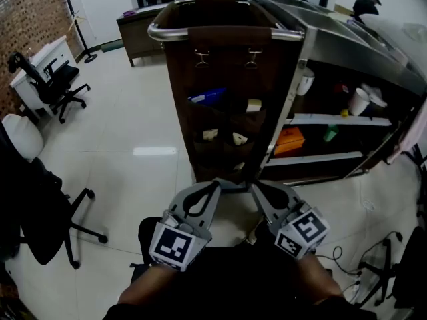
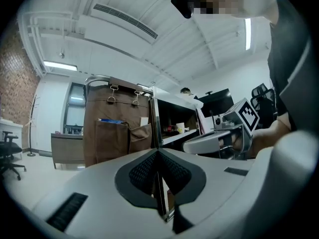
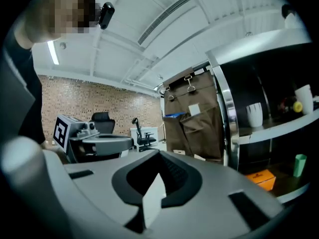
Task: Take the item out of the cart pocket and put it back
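A brown fabric pocket organiser (image 1: 227, 65) hangs from two clips on the near end of a steel cart (image 1: 333, 39). Its pockets hold a blue item (image 1: 208, 97), a cream item (image 1: 253, 105) and two small white pieces (image 1: 210, 135) lower down. My left gripper (image 1: 217, 184) and right gripper (image 1: 253, 185) sit side by side, low in front of the organiser and apart from it, both pointing at it. In the left gripper view the left gripper (image 2: 159, 183) is shut with nothing in it. The right gripper (image 3: 158, 183) is shut too; a pale strip shows at its seam.
The cart's open side shelves carry white cups (image 1: 360, 101), an orange box (image 1: 289, 140) and a green object (image 1: 330, 133). Office chairs (image 1: 57, 85) stand at the left, another black chair (image 1: 40, 212) is close by, and cables (image 1: 373, 259) lie on the floor at the right.
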`<state>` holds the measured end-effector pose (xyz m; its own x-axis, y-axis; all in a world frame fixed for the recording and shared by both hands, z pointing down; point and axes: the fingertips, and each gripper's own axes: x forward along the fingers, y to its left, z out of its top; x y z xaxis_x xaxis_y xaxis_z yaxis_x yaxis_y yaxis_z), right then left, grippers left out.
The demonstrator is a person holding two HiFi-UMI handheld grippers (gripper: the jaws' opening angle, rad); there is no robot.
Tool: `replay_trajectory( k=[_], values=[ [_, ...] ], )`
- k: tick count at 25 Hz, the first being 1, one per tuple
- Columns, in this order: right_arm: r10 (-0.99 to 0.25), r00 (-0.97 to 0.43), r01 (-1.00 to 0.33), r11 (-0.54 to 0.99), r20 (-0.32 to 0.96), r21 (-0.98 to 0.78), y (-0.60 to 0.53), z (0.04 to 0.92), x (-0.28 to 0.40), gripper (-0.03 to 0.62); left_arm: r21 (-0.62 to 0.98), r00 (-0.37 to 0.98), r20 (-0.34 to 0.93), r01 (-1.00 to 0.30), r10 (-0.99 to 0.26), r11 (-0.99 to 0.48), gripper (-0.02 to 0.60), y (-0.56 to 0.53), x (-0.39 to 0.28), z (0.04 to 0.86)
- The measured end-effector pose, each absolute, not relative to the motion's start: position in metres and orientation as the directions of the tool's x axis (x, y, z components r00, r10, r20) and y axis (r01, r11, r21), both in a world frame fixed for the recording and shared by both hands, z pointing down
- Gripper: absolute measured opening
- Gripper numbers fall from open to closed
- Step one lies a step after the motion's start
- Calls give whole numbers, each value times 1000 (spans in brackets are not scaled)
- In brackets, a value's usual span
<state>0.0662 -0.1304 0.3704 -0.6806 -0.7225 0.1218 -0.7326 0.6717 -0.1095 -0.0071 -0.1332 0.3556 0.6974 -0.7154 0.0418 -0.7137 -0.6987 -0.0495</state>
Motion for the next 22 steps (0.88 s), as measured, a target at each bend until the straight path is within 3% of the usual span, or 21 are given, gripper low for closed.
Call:
replay_trajectory(
  k=[22],
  values=[
    [-700,-705,-708,702,112,-73,-121,374,52,6,-33,702,42,-711,-711,-703,0,-131,-7,355]
  ],
)
